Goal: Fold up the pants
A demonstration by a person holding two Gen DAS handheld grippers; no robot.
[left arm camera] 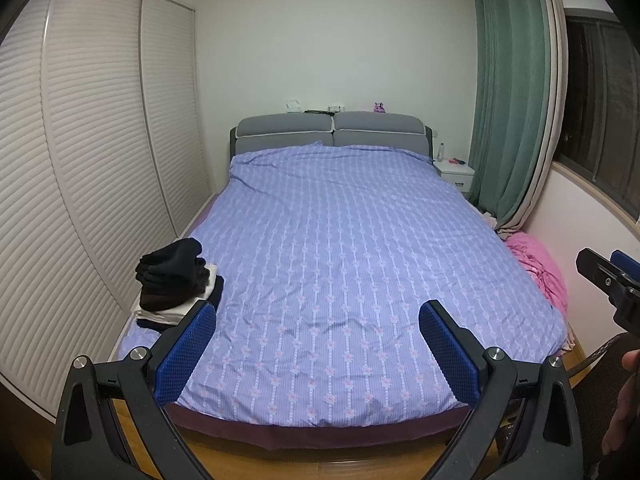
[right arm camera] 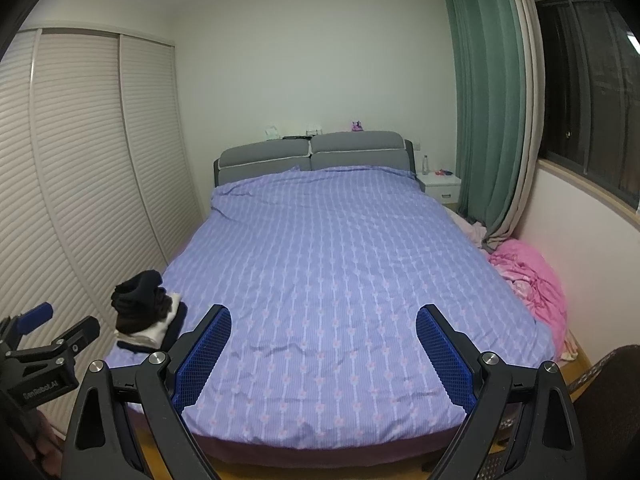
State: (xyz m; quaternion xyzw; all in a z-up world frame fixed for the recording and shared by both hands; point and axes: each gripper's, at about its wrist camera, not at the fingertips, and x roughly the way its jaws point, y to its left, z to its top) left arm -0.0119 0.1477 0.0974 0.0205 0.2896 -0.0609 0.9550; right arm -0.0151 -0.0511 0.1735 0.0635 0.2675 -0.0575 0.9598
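Note:
A stack of folded dark and white clothes (left arm camera: 172, 280) (right arm camera: 146, 312) sits on the near left corner of the bed. No loose pants show on the purple flowered bedspread (left arm camera: 340, 240) (right arm camera: 328, 248). My left gripper (left arm camera: 319, 312) hangs open over the foot of the bed, its blue pads wide apart and nothing between them. My right gripper (right arm camera: 325, 312) is likewise open and empty, at about the same height. Each gripper appears at the edge of the other's view: the right gripper (left arm camera: 612, 276) and the left gripper (right arm camera: 48, 328).
Slatted wardrobe doors (left arm camera: 80, 140) run along the left of the bed. A pink crumpled heap (left arm camera: 540, 264) (right arm camera: 528, 276) lies between the bed and the right wall. A nightstand (left arm camera: 454, 170) and green curtain (left arm camera: 508, 100) stand at the back right. A hand (left arm camera: 624, 400) shows low right.

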